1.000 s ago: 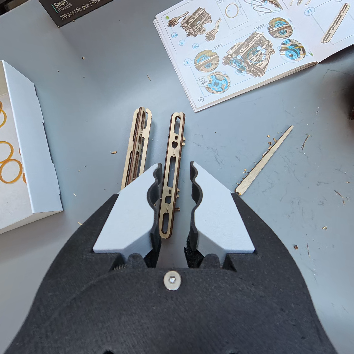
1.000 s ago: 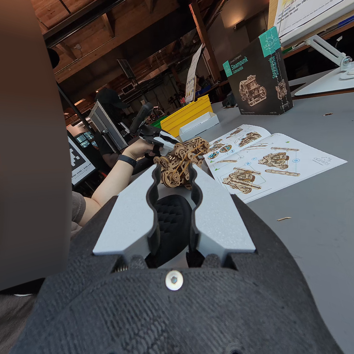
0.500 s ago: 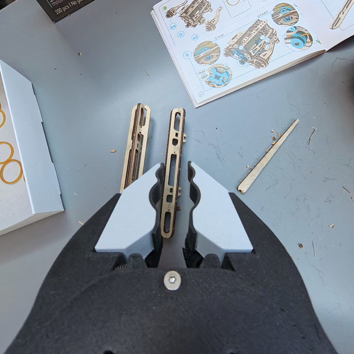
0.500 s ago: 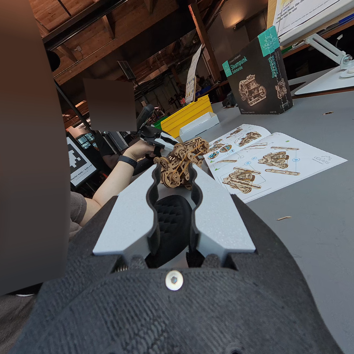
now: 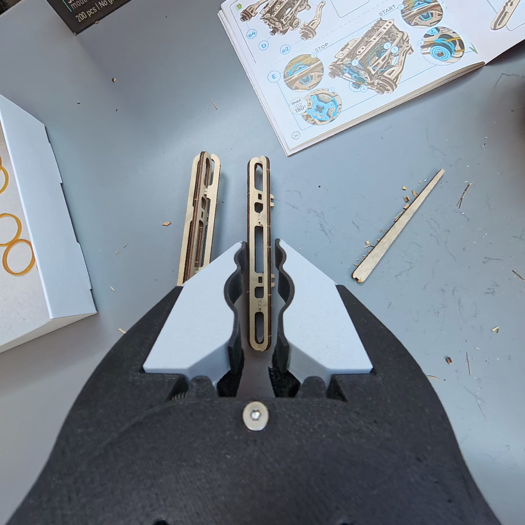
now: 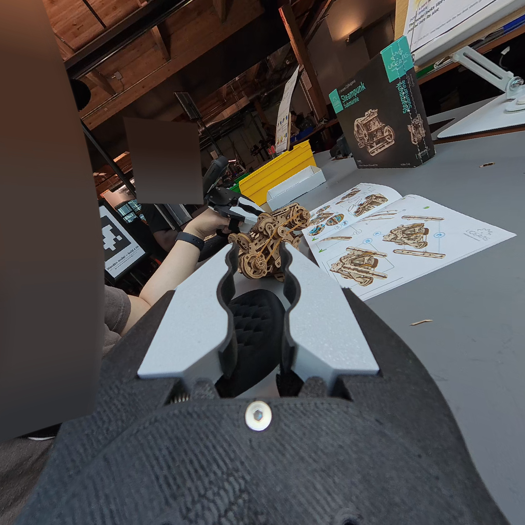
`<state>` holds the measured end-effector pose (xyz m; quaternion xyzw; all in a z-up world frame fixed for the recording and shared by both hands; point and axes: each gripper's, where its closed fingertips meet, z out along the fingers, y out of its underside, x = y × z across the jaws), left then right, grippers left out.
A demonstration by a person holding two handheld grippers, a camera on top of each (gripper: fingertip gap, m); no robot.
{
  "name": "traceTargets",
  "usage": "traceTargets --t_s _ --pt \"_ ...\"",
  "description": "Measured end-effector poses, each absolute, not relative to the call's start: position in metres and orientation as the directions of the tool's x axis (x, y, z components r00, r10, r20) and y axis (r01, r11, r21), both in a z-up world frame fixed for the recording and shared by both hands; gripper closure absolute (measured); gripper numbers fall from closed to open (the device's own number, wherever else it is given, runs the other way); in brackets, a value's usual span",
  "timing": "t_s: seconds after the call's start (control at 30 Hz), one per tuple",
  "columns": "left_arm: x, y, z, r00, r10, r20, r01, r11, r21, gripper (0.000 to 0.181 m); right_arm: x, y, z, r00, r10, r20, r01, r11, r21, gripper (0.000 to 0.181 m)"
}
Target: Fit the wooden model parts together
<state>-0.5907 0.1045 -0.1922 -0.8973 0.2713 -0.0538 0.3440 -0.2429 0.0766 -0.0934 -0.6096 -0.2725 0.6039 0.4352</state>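
Note:
In the left wrist view a slotted wooden bar (image 5: 258, 255) stands on its edge on the grey table (image 5: 142, 127). My left gripper (image 5: 259, 243) is open, with one jaw on each side of the bar's near half and a thin gap on both sides. A second, layered wooden bar (image 5: 199, 218) lies just left of it. In the right wrist view my right gripper (image 6: 258, 247) is shut on a tilted wooden geared model (image 6: 267, 241) with rubber bands, held at the fingertips above the table. The left gripper (image 6: 235, 207) shows behind it, in a hand.
An open instruction booklet (image 5: 355, 65) lies at the far right, and also shows in the right wrist view (image 6: 397, 241). A thin wooden stick (image 5: 397, 227) and chips lie at the right. A white box (image 5: 42, 227) with rubber bands stands at the left. A dark kit box (image 6: 383, 113) stands at the back. One gripper's finger ends stand about 35 centimeters off the other's.
My left gripper has shifted so the slotted bar sits centred between its jaws, and the jaws have closed in a little. The right gripper and model have not moved.

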Motion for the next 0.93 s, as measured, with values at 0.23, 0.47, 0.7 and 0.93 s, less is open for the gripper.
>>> traceTargets --t_s 0.23,0.47,0.7,0.93 --pt "-0.593 0.107 -0.189 0.853 -0.509 -0.112 -0.449 -0.608 -0.656 0.16 -0.243 0.077 -0.094 0.119 0.856 -0.504 -0.194 -0.477 -0.857 0.155" --pt "-0.593 0.111 -0.168 0.862 -0.492 -0.121 -0.413 -0.543 -0.731 0.154 -0.243 0.077 -0.094 0.116 0.851 -0.513 -0.193 -0.487 -0.852 0.155" --pt "-0.59 0.108 -0.185 0.848 -0.516 -0.123 -0.456 -0.591 -0.666 0.153 -0.243 0.077 -0.094 0.114 0.851 -0.512 -0.193 -0.486 -0.852 0.155" --pt "-0.588 0.108 -0.187 0.842 -0.525 -0.125 -0.467 -0.594 -0.655 0.16 -0.243 0.077 -0.094 0.111 0.849 -0.517 -0.195 -0.492 -0.849 0.155"
